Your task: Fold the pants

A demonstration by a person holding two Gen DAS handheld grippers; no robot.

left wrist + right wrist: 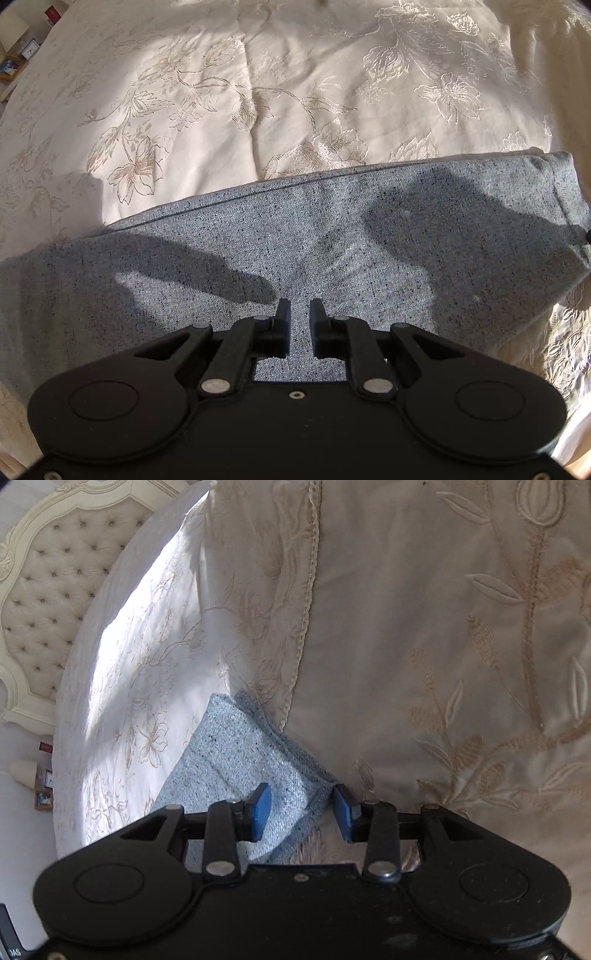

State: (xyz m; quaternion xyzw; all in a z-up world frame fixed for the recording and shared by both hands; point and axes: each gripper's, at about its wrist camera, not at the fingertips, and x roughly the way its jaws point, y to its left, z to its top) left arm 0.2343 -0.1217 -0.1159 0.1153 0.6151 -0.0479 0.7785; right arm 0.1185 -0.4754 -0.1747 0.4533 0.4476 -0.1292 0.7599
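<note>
Grey speckled pants (295,258) lie flat across the cream embroidered bedspread (258,92), folded lengthwise into a long band. My left gripper (300,317) hovers over the middle of the band, its jaws a small gap apart with nothing between them. In the right wrist view one end of the pants (240,760) lies against a cream pillow (443,646). My right gripper (303,808) is open, its blue-padded fingers (262,808) straddling the corner of that end without closing on it.
A tufted cream headboard (48,590) stands at the upper left of the right wrist view. A bedside shelf with a clock and a framed picture (18,55) sits beyond the bed's far left edge. Gripper shadows fall on the pants.
</note>
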